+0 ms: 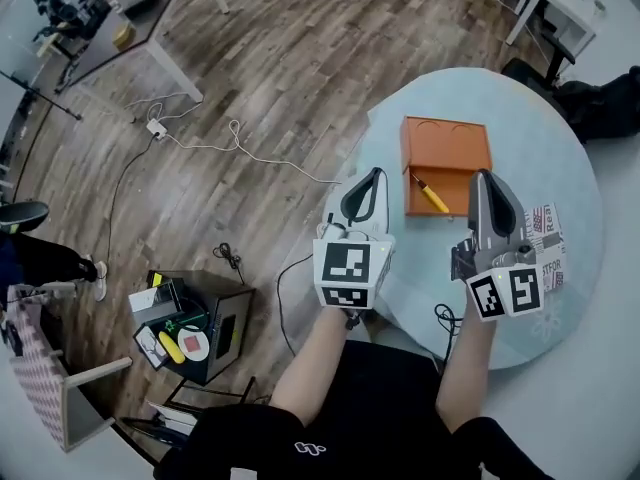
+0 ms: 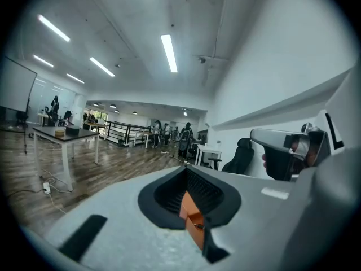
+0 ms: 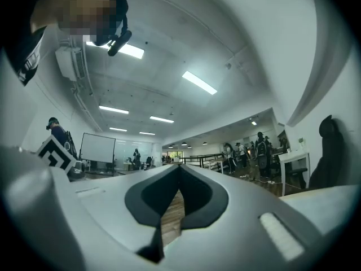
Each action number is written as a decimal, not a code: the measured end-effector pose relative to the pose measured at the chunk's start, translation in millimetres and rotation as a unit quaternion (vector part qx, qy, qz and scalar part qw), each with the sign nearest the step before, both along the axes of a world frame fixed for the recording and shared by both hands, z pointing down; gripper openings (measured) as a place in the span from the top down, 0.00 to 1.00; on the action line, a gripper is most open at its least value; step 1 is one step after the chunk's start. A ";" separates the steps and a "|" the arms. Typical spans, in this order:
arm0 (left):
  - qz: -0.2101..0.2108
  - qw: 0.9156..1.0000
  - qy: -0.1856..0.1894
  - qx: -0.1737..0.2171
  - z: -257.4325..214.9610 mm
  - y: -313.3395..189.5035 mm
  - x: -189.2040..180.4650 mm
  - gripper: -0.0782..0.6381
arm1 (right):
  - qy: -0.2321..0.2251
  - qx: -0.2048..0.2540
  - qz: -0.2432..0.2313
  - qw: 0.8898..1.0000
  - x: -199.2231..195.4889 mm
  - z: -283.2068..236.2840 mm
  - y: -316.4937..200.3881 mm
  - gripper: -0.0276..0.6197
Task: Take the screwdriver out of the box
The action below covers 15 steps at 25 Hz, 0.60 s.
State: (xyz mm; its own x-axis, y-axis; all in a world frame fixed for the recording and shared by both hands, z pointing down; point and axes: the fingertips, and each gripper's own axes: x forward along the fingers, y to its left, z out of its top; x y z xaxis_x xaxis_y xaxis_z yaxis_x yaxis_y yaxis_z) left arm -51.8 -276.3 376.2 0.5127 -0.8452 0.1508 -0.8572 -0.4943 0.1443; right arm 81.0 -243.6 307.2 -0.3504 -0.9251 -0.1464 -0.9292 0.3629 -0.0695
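Watching the left grey gripper (image 1: 371, 175) and right grey gripper (image 1: 484, 177) hover, jaws pressed together, either side of the open orange box (image 1: 446, 146) on the round pale-blue table (image 1: 570, 168), I'd worry they'll just shove the yellow-handled screwdriver (image 1: 431, 195) lying inside unless they open first.

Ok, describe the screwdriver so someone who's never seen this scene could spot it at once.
Find the round pale-blue table, then the open orange box lying on it. The screwdriver lies slanted in the box half nearer the person. Its yellow handle is the only yellow thing on the table, unlike the printed paper to the right.
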 end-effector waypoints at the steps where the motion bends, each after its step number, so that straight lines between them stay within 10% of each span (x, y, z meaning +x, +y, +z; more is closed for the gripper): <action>1: 0.008 1.000 0.006 -0.010 7.7 -7.8 3.3 0.88 | 0.013 -0.010 -0.002 1.000 -0.3 6.8 -5.8 0.94; 9: 0.069 0.995 0.024 -0.068 54.2 -37.0 43.9 0.88 | 0.028 -0.138 -0.002 0.990 49.7 66.6 -23.5 0.94; 15: 0.066 0.992 0.013 -0.103 80.2 -51.0 49.9 0.88 | 0.118 -0.264 -0.077 0.954 39.1 147.4 -52.0 0.94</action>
State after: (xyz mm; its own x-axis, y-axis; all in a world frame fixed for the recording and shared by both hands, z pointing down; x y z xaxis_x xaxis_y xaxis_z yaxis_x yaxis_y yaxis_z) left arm -1.9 -327.3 456.5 0.6232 -0.7232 0.2976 -0.7814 -0.5601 0.2751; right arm 120.2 -295.7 454.6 -0.4542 -0.7825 0.4260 -0.8798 0.4691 -0.0764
